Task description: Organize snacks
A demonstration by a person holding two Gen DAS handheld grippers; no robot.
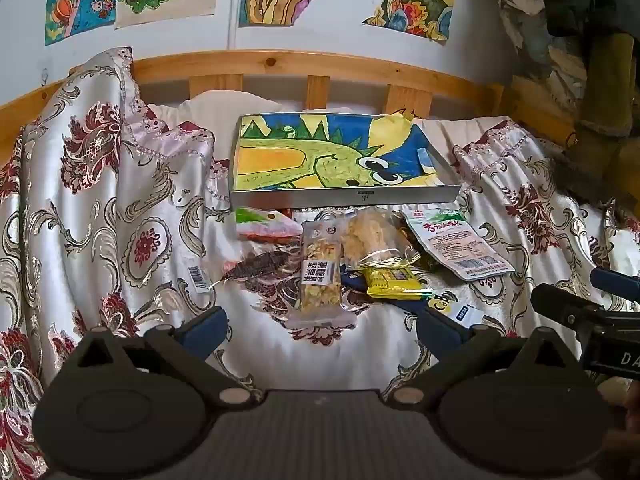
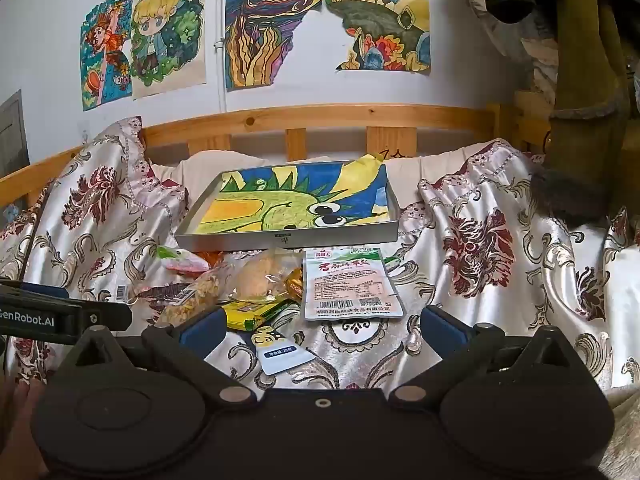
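Snacks (image 1: pixel 320 264) overlapping, some half-hidden

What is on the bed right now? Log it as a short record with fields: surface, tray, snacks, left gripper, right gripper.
surface: shiny floral bedspread over a wooden-railed bed
tray: shallow grey metal tray lined with a green dragon drawing, no snacks in it
snacks: loose pile in front of the tray, including a clear nut bar packet, a yellow foil packet and a flat white-and-green pouch
left gripper: left gripper open, holding nothing
right gripper: right gripper open, holding nothing
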